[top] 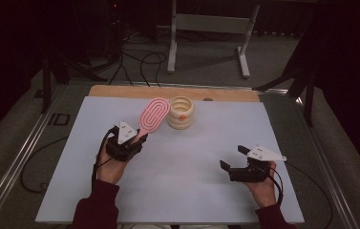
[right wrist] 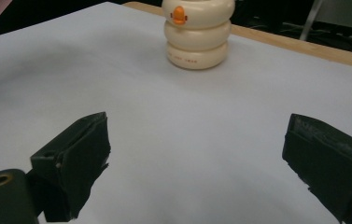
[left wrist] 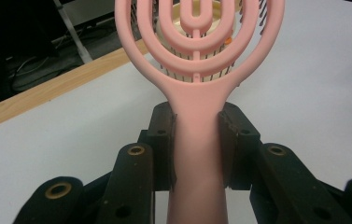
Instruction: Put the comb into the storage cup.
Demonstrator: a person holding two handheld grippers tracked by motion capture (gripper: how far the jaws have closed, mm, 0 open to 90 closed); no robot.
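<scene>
Currently your left tool [top: 138, 138] is clenched on the handle of the pink plastic hairbrush with an oval, looped-rib head [top: 153, 114]. In the left gripper view, the two black pads [left wrist: 163, 140] press against opposite sides of the handle just below the point where it widens into the head, and the handle runs straight down between the jaws. The brush head points away from you, toward the far edge of the bench [top: 182, 191], and reaches just beside the cream ribbed plastic holder with an orange mark on its side [top: 181, 113]. In the left gripper view, the holder's rim shows through the ribs of the brush head. Whether the head touches the holder cannot be told from these views.

The holder stands upright on the white bench surface near the far edge, just in front of the bare wooden strip [top: 120, 90].

Your right tool [top: 231, 158] is released. Its jaws stand wide apart with nothing between them, as the right gripper view confirms: the white surface lies bare between the two black pads [right wrist: 78, 154]. This tool sits low over the right half of the bench, well apart from the brush and the holder, and its jaws point toward the holder.
</scene>
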